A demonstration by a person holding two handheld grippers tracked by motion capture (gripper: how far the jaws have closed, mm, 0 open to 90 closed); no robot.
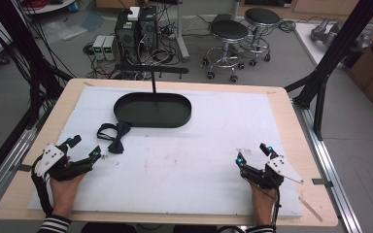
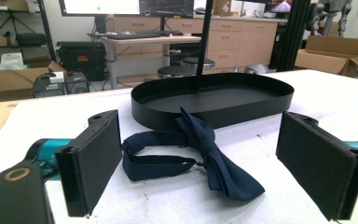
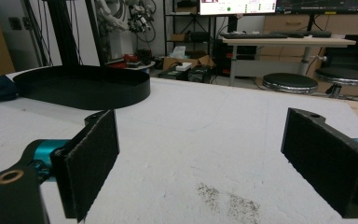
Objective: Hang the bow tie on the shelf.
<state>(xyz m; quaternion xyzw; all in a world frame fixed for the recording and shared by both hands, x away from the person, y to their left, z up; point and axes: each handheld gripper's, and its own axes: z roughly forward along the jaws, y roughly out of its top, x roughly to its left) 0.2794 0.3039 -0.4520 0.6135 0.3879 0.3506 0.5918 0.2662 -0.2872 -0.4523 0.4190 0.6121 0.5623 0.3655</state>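
The left gripper (image 2: 200, 163) has its jaws spread wide just short of the navy bow tie (image 2: 191, 156) — which lies against the black oval tray (image 2: 242, 109) — while the right gripper (image 1: 257, 154), equally agape, rests well apart on the white mat (image 1: 199, 165).

Black grippers with teal joints, grey three-cornered top plates, felt-padded fingers (image 2: 93, 158); black-and-white striped sleeves (image 1: 53, 224).

Navy cloth bow tie (image 2: 200, 156), matt black metal tray (image 2: 214, 100), rough white table cover (image 1: 213, 160)
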